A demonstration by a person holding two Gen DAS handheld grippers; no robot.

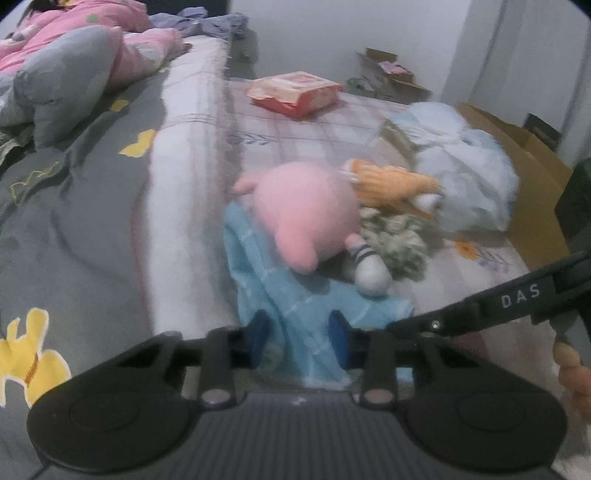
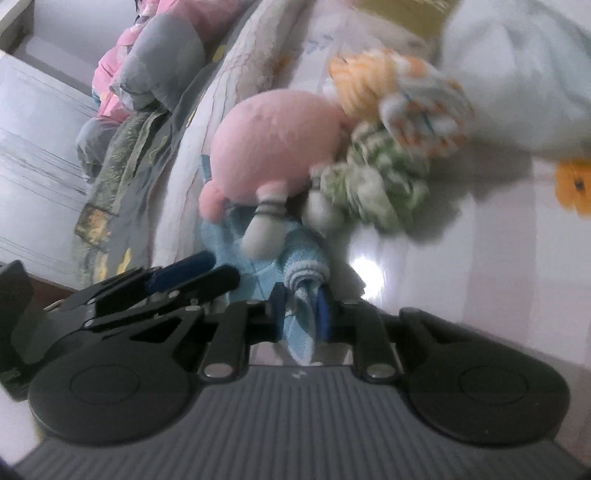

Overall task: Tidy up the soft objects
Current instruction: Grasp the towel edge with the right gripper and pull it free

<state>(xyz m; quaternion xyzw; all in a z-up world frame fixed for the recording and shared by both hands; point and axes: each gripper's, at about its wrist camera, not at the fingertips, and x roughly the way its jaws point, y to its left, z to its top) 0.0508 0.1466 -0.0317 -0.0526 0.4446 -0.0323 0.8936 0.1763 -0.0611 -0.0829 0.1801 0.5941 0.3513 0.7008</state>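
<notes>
A light blue towel (image 1: 295,295) lies on the bed under a pink plush toy (image 1: 306,210) with white striped feet. My left gripper (image 1: 301,338) is open, its blue pads straddling the towel's near part. My right gripper (image 2: 301,310) is shut on a bunched corner of the blue towel (image 2: 303,295). The pink plush (image 2: 277,147) rests on the towel's far end. An orange striped plush (image 1: 391,181) and a green-white crumpled cloth (image 1: 395,240) lie beside it. The left gripper (image 2: 192,273) shows in the right wrist view, just left of the towel.
A pale blue plastic bag (image 1: 461,166) sits right of the toys. A red tissue pack (image 1: 295,92) lies farther back. A grey quilt with yellow prints (image 1: 74,203) and pink bedding (image 1: 92,29) fill the left. Cardboard boxes (image 1: 517,155) stand off the bed's right edge.
</notes>
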